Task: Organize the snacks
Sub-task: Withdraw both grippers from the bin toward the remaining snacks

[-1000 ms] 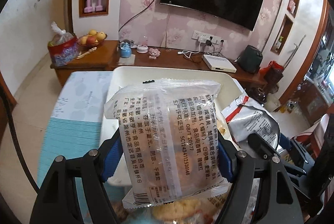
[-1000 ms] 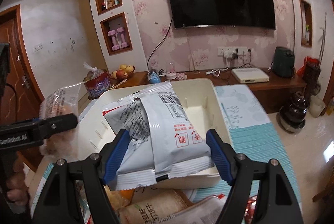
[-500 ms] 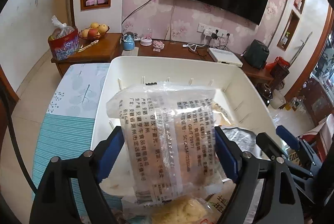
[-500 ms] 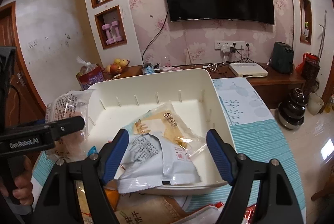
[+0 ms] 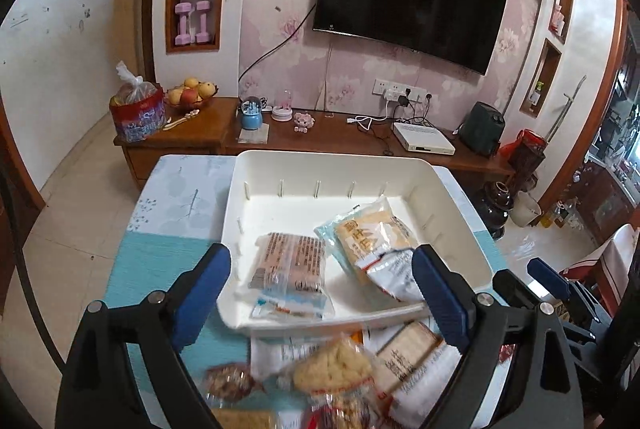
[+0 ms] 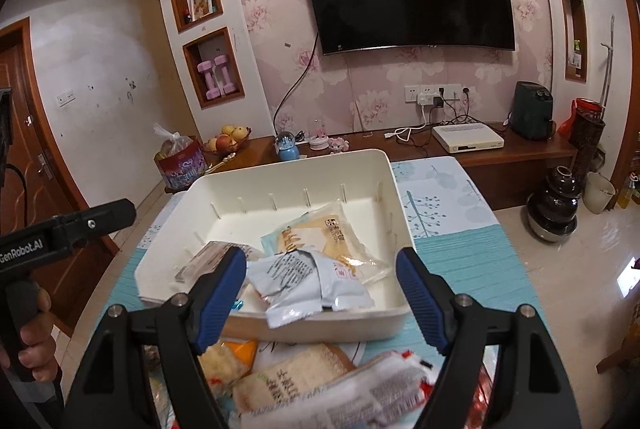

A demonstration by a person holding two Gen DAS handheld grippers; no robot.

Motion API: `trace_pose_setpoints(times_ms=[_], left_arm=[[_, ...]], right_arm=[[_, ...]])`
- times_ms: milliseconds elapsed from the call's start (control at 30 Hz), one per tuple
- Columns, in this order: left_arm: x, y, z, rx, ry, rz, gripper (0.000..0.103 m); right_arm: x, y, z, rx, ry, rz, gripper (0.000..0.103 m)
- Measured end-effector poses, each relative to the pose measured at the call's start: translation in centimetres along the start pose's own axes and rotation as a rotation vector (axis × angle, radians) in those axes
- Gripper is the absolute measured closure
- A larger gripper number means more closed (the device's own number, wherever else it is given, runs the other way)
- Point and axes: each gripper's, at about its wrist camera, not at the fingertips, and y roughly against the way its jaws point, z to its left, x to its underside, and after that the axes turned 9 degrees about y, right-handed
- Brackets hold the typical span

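Three snack packets (image 5: 288, 261) lie in the white bin (image 5: 460, 213); perhaps five or more wait, blurred, in the pile (image 6: 288, 381) before it. Left gripper (image 5: 320, 293) widening, empty; right gripper (image 6: 320, 293) released, empty.

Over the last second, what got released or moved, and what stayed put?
Both packets were let go. The clear printed packet dropped from the left gripper, whose fingers are opening, into the white bin. The grey-white packet left the right gripper and lies there too. Bin and loose snacks stayed.
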Motion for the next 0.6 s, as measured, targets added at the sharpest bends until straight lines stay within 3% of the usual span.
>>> trace_pose_setpoints(times_ms=[600], left_arm=[[5.5, 10.5, 4.1, -0.016, 0.112, 0.05, 0.011]], right_arm=[[2.2, 9.0, 1.3, 0.018, -0.013, 0.032, 0.021]])
